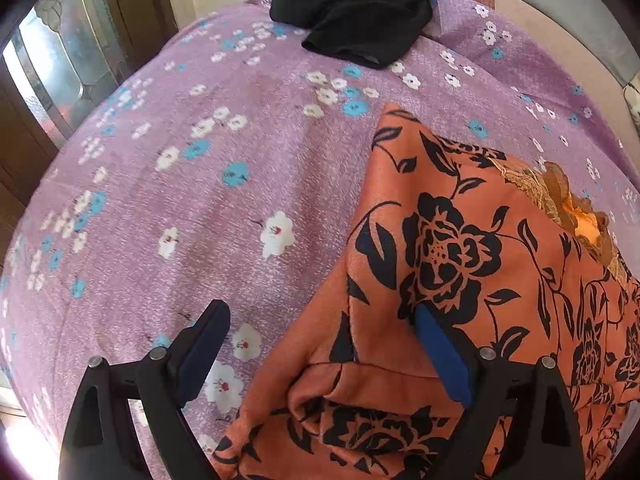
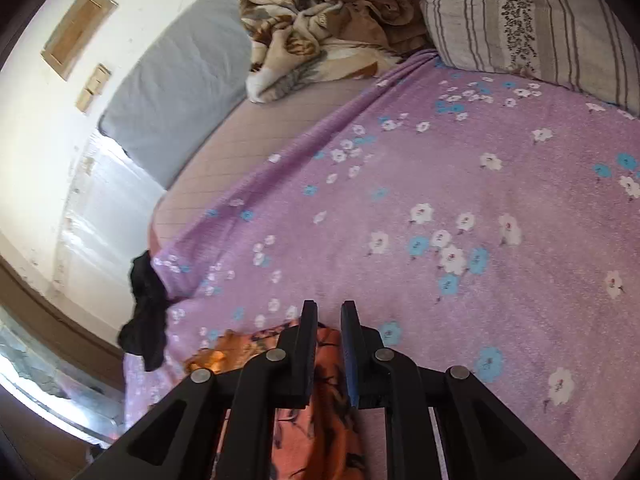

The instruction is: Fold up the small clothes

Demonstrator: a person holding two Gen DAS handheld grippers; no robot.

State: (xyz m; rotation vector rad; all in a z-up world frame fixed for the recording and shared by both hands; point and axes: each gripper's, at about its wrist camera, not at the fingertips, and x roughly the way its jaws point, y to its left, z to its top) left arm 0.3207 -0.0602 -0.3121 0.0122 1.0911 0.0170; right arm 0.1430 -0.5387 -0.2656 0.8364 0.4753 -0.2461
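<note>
Between the spread fingers of the left gripper (image 1: 320,312) lies a folded edge of the orange garment (image 1: 472,264), printed with black roses; its right finger (image 1: 440,356) touches the cloth while the left finger stands apart over the purple bedsheet (image 1: 248,140), so the jaws are wide and press on nothing. Beyond these fingertips, well apart, a black garment (image 1: 356,12) lies crumpled at the sheet's far edge. No writing or label can be read anywhere.

The right gripper (image 2: 329,308) has its fingers drawn close together, clamped on a bunch of the orange garment that runs up between them from below. Left of these fingers the black garment hangs off the bed's corner. Far ahead sit a crumpled brown blanket (image 2: 320,12) and a striped pillow (image 2: 520,20), with a grey cushion (image 2: 176,92) against the wall.
</note>
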